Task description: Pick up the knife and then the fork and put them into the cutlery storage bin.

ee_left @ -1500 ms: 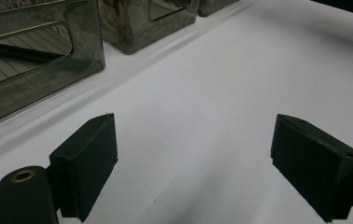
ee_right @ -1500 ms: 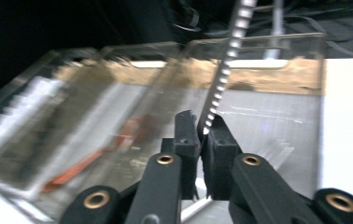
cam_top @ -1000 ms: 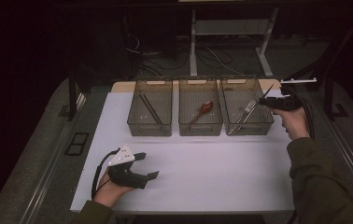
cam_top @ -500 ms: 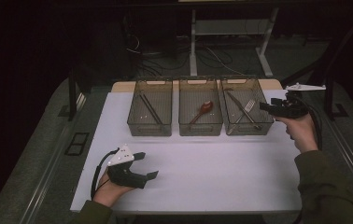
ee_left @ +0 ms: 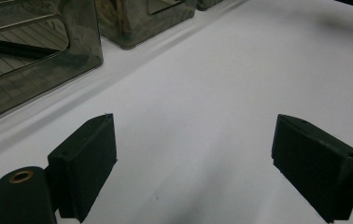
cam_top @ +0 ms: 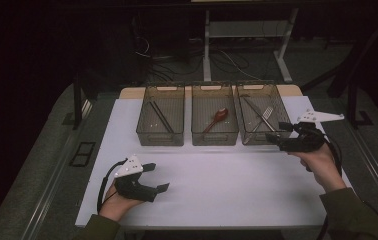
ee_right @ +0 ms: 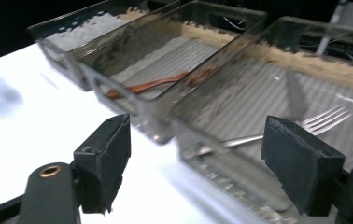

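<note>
Three smoky clear bins stand in a row at the back of the white mat (cam_top: 227, 175). The left bin (cam_top: 160, 137) holds a dark stick (cam_top: 161, 116), the middle bin (cam_top: 214, 137) a red spoon (cam_top: 216, 119), and the right bin (cam_top: 255, 138) a metal fork (cam_top: 264, 116). My right gripper (cam_top: 274, 132) hovers at the right bin's near right corner. Its jaws have just been opening and stand open with nothing between them (ee_right: 198, 126); the fork (ee_right: 324, 119) and spoon (ee_right: 156, 84) lie beyond. My left gripper (cam_top: 159, 177) rests open on the mat at the near left, with bare mat between its jaws (ee_left: 193, 126).
A tan board (cam_top: 132, 92) shows behind the bins. Dark grey table edges with rails run along both sides. Cables and a white desk frame (cam_top: 207, 45) lie on the floor beyond. In the left gripper view, the left bin (ee_left: 34, 70) stands close at the upper left.
My right gripper has drawn back from over the right bin toward the near edge, and its jaws have spread wider. The left gripper has stayed put.
</note>
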`<state>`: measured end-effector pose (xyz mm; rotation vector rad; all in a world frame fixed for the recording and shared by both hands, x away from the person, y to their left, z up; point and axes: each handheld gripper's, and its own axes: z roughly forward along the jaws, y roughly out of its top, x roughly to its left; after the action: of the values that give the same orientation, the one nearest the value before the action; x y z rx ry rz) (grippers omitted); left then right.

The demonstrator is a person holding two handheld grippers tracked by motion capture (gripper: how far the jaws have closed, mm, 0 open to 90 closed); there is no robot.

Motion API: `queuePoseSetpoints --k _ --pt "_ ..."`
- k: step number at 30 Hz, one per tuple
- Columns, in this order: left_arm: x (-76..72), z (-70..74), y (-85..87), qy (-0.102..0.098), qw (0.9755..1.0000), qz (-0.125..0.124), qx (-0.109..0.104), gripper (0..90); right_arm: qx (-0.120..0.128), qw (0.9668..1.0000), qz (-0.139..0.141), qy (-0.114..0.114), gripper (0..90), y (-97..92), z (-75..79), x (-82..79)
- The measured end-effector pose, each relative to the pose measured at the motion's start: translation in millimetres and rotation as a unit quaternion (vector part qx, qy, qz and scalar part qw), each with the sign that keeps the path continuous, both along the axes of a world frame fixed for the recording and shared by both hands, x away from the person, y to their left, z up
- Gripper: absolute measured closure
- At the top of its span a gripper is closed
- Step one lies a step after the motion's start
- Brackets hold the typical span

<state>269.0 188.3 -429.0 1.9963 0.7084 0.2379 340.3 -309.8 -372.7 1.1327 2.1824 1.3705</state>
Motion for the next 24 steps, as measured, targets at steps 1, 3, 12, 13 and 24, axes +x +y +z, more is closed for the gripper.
queuePoseSetpoints --k 1,3,12,13,24 --pt "-0.1 0.1 -0.1 0.0 1.0 0.0 -0.001 13.1 0.0 1.0 0.006 0.001 22.5 2.9 -3.9 -5.5" --pt "-0.1 0.3 -0.1 -0.001 1.0 -0.003 -0.001 13.1 -0.001 0.9999 0.015 0.002 21.3 7.2 -10.0 -14.2" --pt "0.0 0.6 0.4 -0.002 1.0 -0.008 -0.004 13.1 0.007 0.9992 0.038 0.008 18.0 10.8 -36.5 -48.8" --pt "0.0 0.6 0.4 -0.003 1.0 -0.008 -0.004 13.1 0.007 0.9992 0.039 0.009 17.7 10.8 -39.3 -53.4" --pt "-2.0 0.7 -1.5 -0.004 0.9999 -0.015 -0.006 11.4 -0.031 0.9984 0.041 0.024 13.5 8.2 -64.4 -74.1"
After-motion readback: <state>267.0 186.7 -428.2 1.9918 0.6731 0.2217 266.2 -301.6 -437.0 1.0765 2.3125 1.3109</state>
